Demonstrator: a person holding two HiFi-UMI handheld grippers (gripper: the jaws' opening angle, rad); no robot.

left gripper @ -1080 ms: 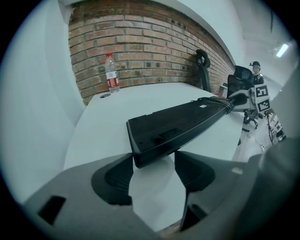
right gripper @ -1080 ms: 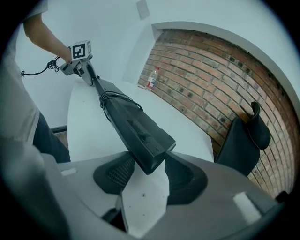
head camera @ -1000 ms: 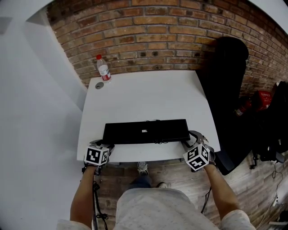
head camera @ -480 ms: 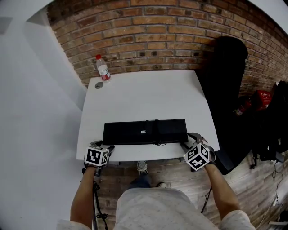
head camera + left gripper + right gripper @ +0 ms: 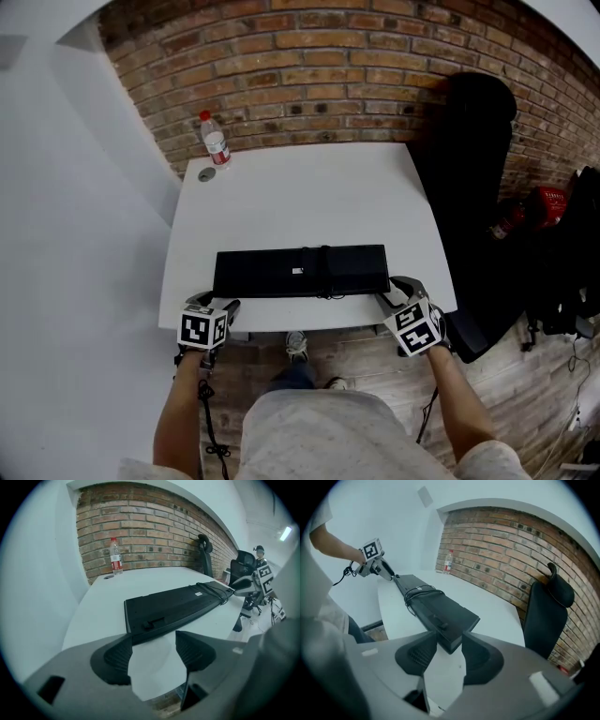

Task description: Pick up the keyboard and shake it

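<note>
White desk (image 5: 300, 197) bears the keyboard (image 5: 300, 271). Left gripper (image 5: 153, 641) jaws gape beside one end; right gripper (image 5: 450, 640) jaws, just closing, pinch the other.

Both forearms reach forward, grippers tilted down. Left gripper (image 5: 152, 644) has its jaws apart. Right gripper (image 5: 449, 651) has just been closing, apparently pinching the keyboard (image 5: 436, 609) end between its jaws.

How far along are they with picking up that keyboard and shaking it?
Done: a claw sits at each end of the keyboard. In hand: the right claw has just been closing and now seems to pinch the keyboard's end; the left claw is open beside the other corner, gripping nothing. Left: the keyboard lies flat on the table, so lifting and shaking are yet to come.
</note>
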